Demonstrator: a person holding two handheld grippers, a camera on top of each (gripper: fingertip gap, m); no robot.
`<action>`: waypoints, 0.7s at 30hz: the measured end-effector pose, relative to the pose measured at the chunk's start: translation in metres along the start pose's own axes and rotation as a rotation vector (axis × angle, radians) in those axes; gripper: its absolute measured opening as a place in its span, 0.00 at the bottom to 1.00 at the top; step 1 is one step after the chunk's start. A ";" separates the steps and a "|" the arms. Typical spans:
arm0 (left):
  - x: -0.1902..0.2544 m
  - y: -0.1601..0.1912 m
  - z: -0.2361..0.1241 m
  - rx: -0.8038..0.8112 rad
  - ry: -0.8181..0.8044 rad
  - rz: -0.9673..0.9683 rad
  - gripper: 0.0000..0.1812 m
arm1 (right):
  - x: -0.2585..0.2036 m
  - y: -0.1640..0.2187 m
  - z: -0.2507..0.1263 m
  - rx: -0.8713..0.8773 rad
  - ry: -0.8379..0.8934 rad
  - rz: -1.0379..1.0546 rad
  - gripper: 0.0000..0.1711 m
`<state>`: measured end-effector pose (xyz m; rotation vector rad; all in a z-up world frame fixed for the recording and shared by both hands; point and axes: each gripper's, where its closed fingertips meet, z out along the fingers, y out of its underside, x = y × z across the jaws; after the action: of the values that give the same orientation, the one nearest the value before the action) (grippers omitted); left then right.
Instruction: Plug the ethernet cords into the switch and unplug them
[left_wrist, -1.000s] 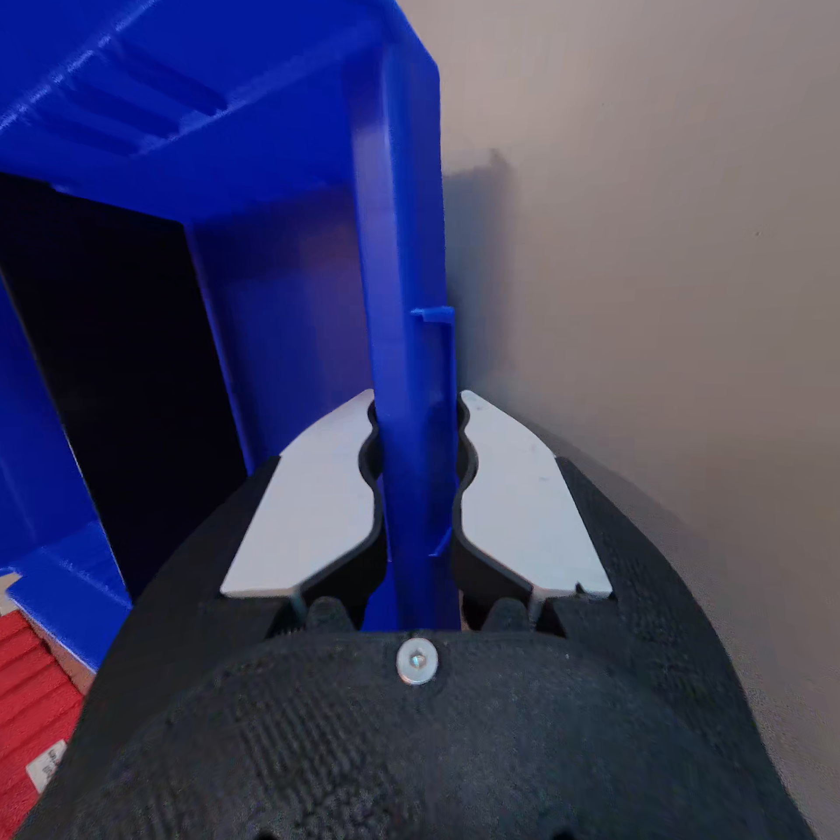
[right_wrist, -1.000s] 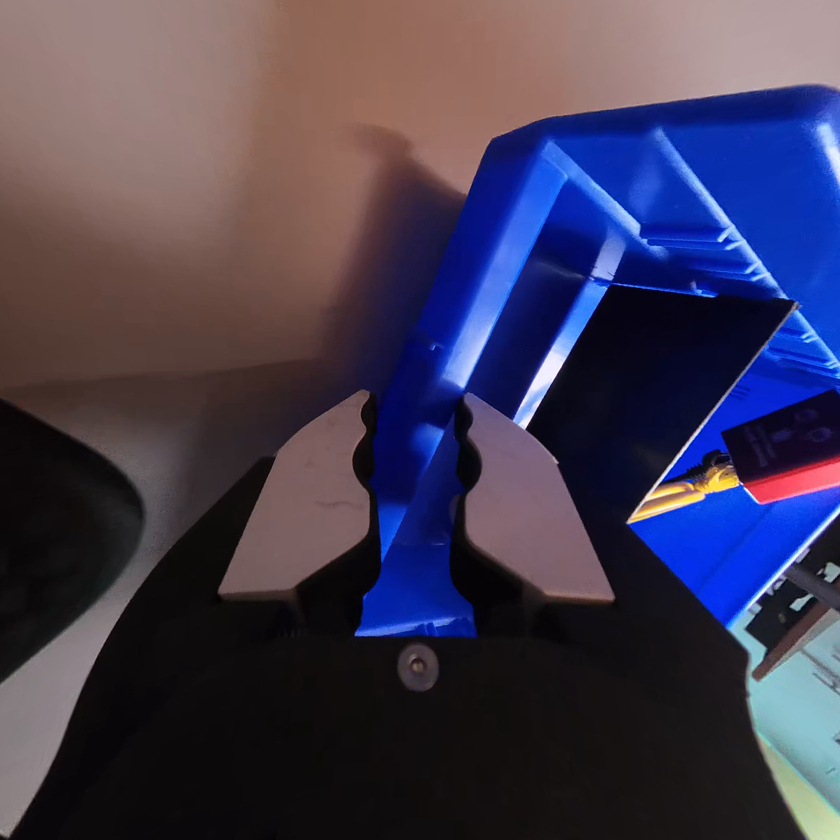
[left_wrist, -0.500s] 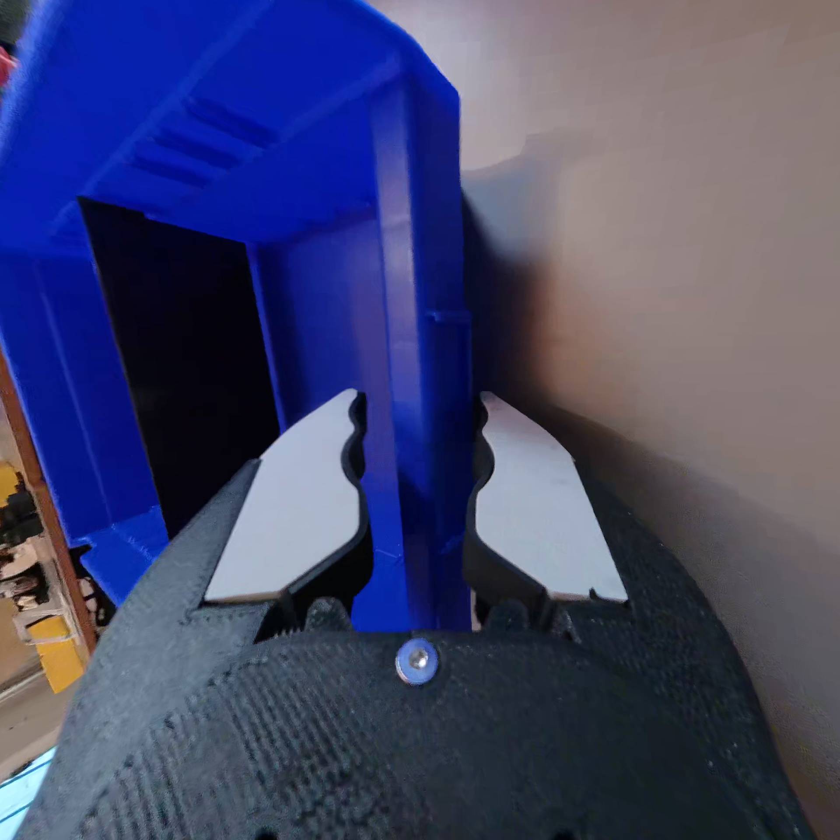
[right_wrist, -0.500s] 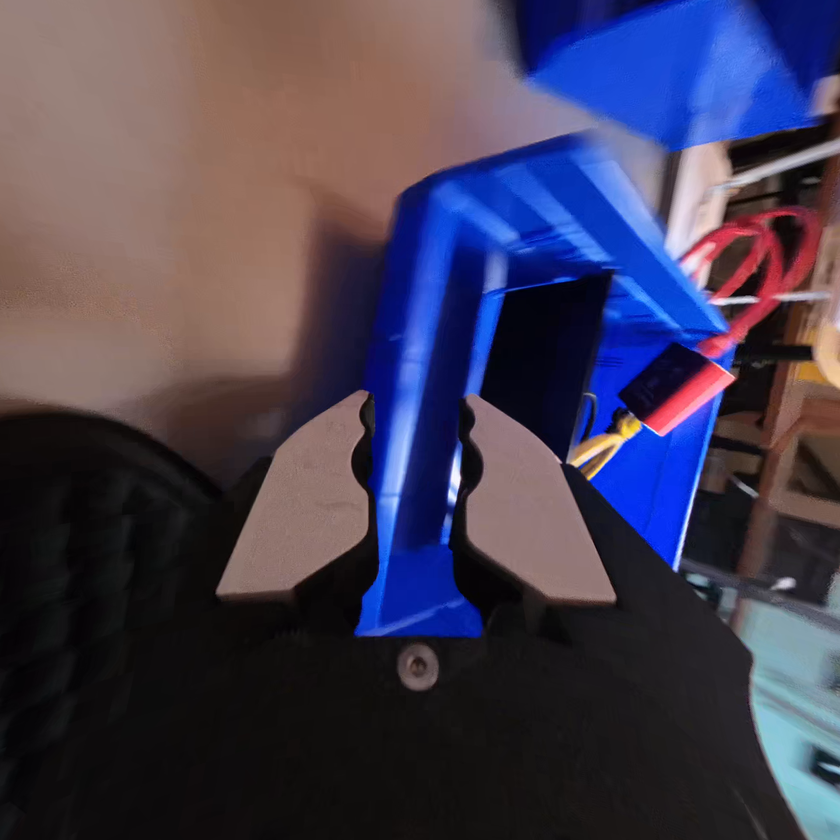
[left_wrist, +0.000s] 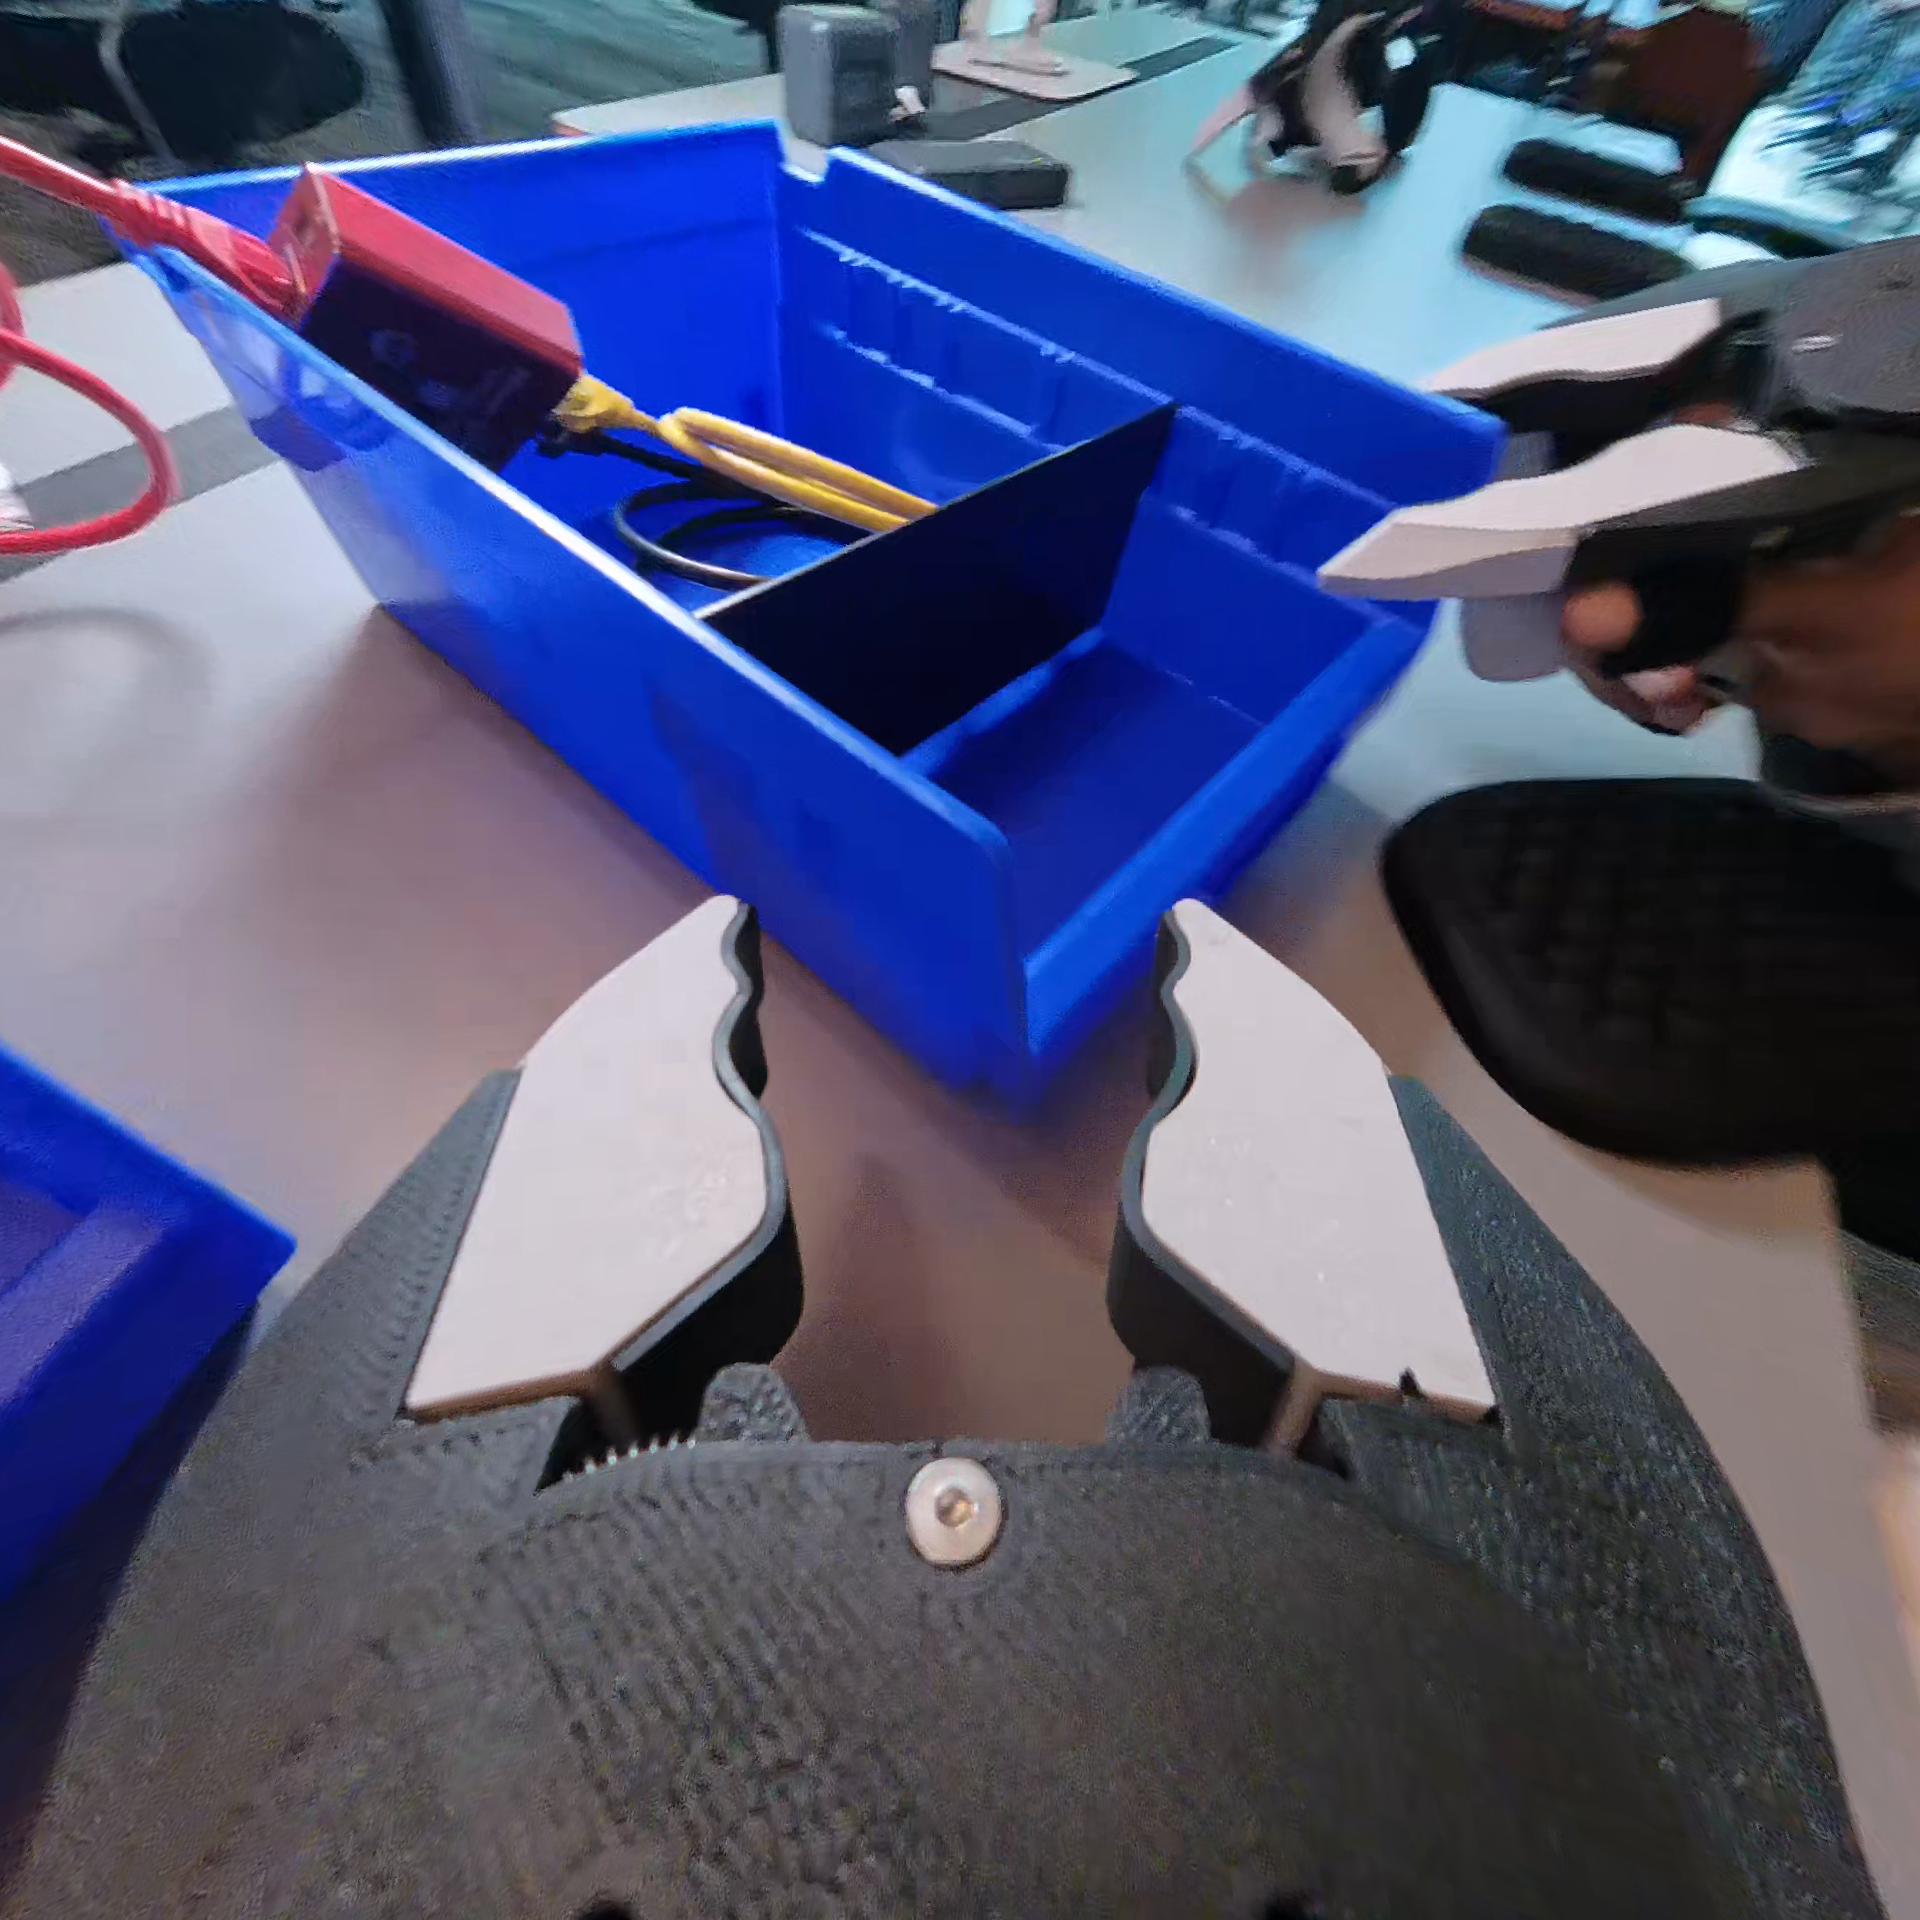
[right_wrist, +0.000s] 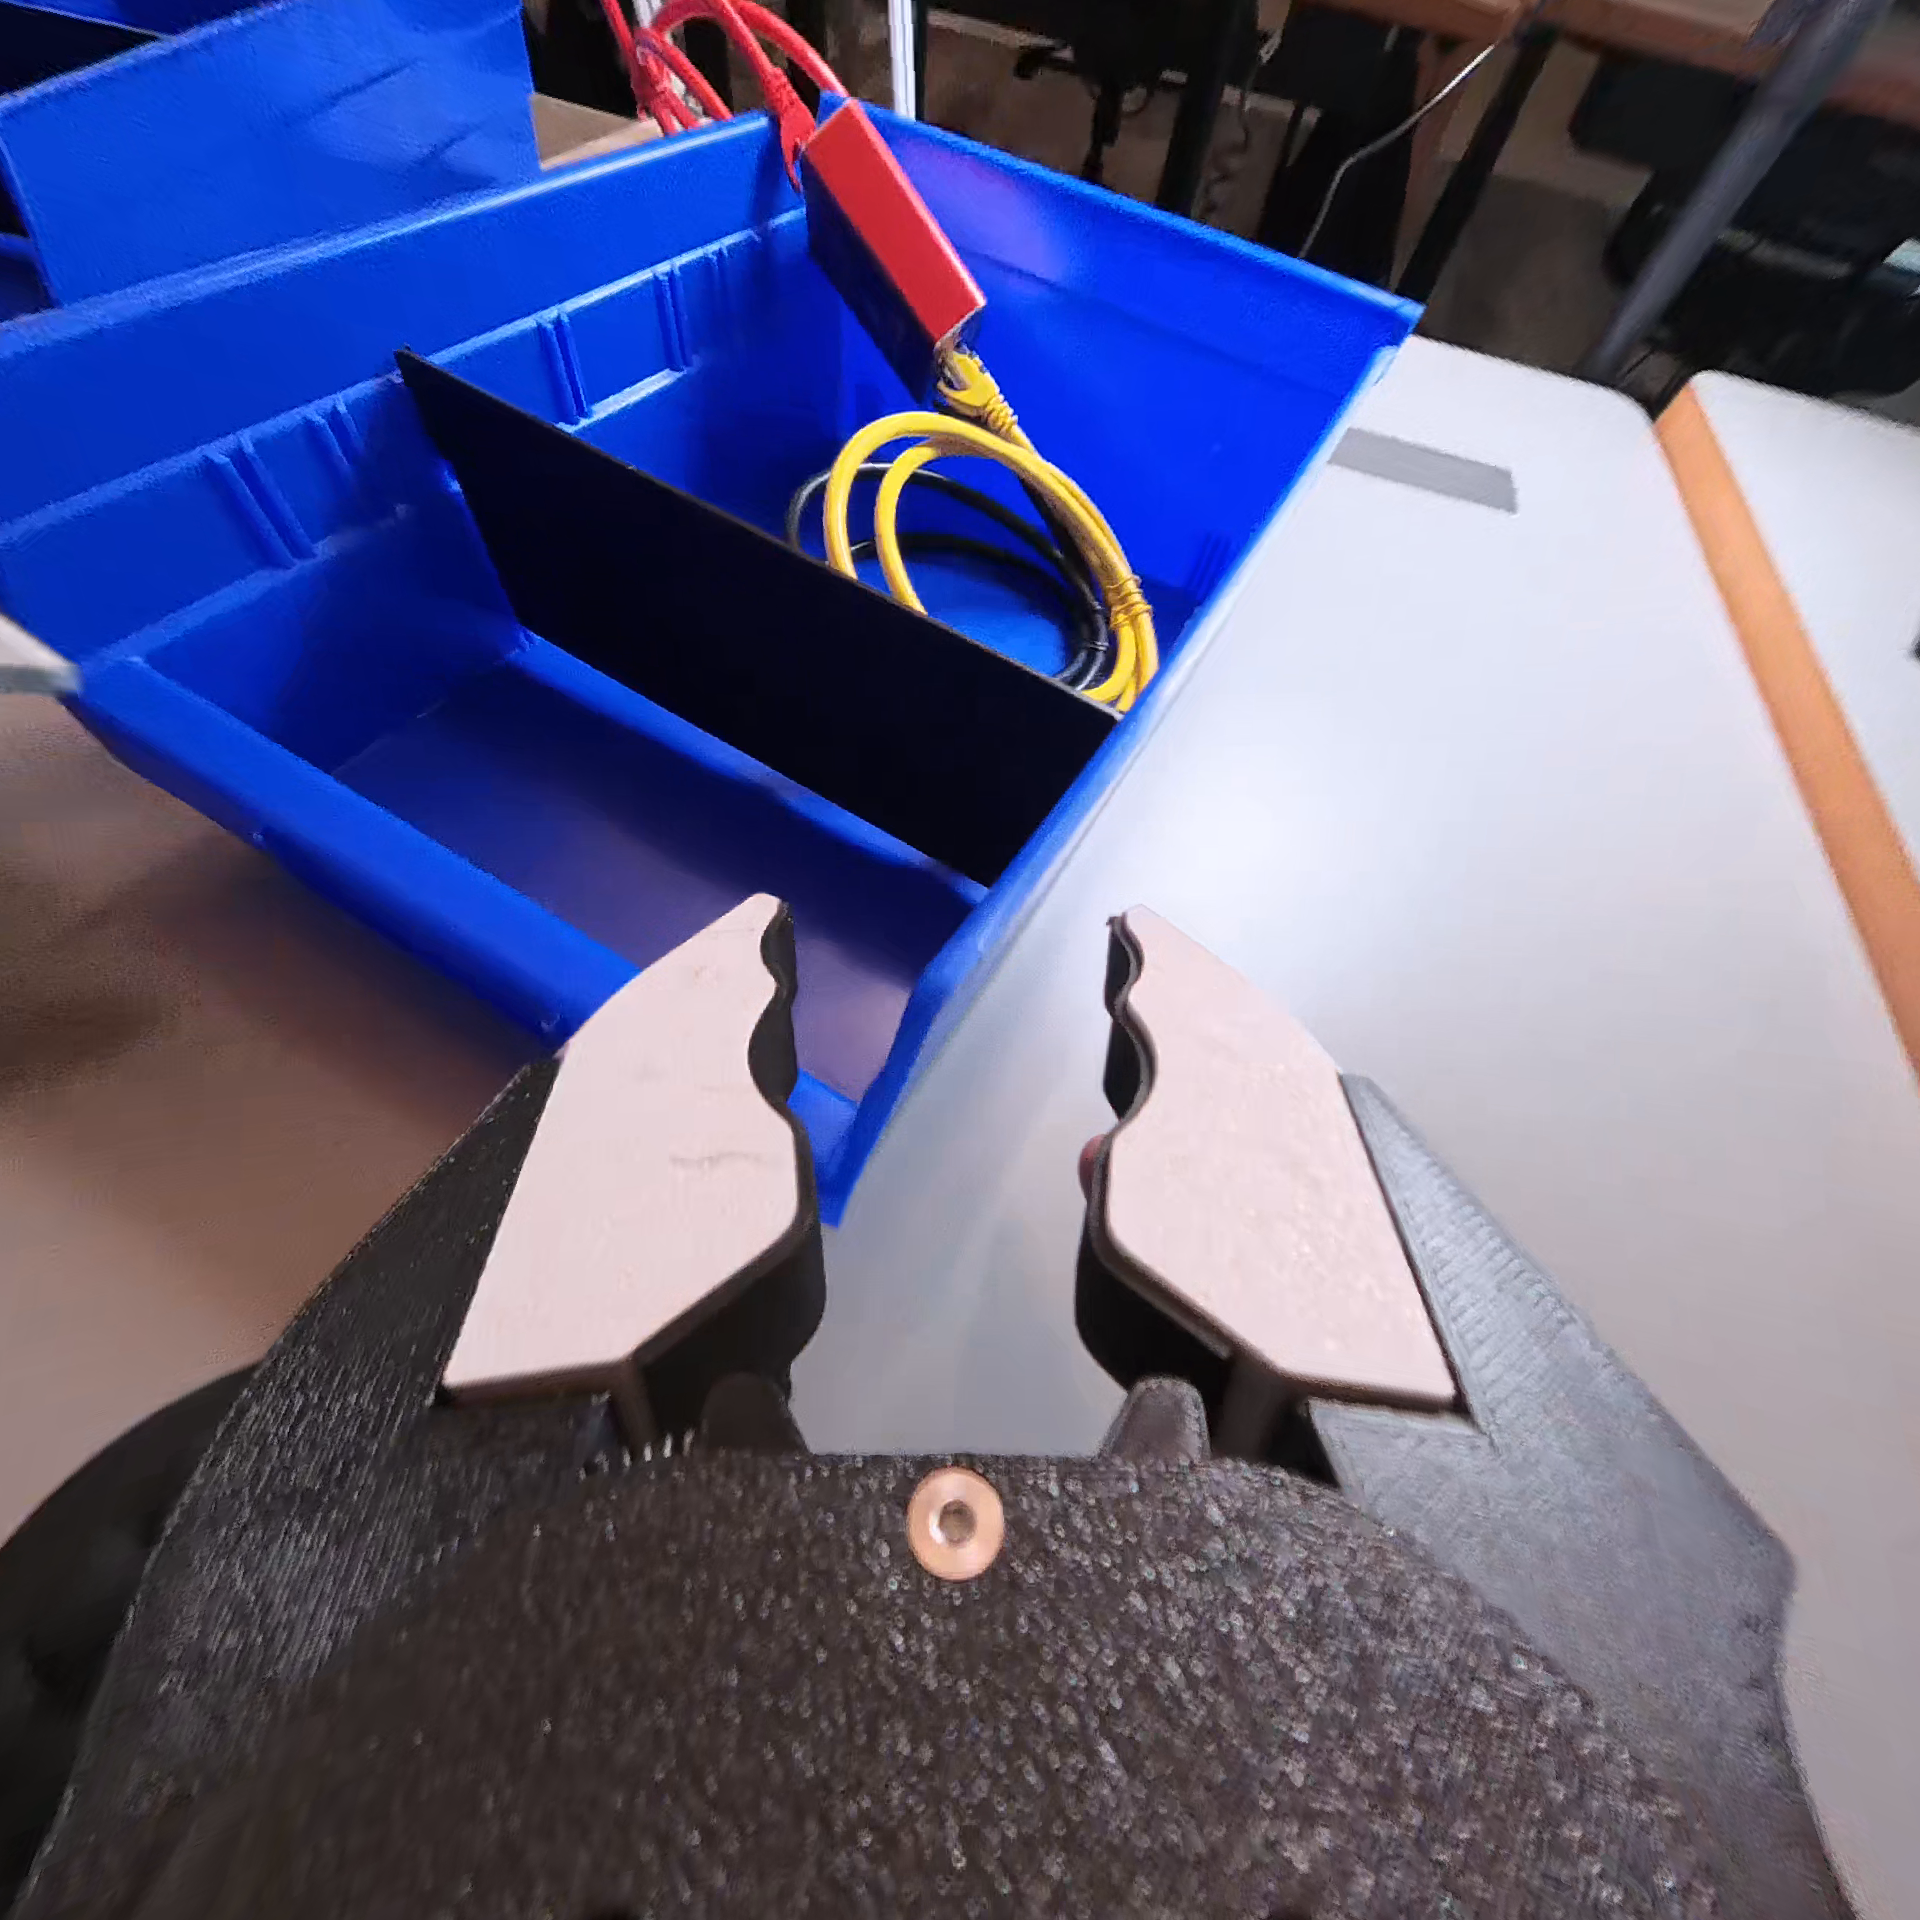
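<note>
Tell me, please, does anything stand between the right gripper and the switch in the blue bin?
Yes. The black divider stands across the blue bin, between the open right gripper and the far compartment, where the red switch leans on the end wall. Reaching over it looks possible.

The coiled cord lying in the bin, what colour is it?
Yellow cord, clearest in the right wrist view.

The red cord (left_wrist: 73, 499) was cut off by the left edge; the second blue bin (left_wrist: 94, 1278) was shown only partly.
</note>
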<state>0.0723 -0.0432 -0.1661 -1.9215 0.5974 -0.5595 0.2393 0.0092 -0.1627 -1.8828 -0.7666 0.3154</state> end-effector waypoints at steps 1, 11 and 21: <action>0.000 -0.001 0.009 -0.001 -0.016 -0.016 0.40 | 0.000 -0.001 0.005 -0.003 -0.003 0.006 0.32; -0.020 -0.011 0.033 0.017 -0.197 -0.057 0.21 | 0.014 -0.009 0.013 0.064 0.036 0.094 0.15; -0.016 -0.059 0.016 0.125 -0.268 0.064 0.17 | 0.021 -0.062 -0.022 0.254 0.097 0.092 0.13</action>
<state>0.0787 -0.0003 -0.1207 -1.8135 0.4391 -0.2849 0.2440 0.0226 -0.0950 -1.6825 -0.5482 0.3599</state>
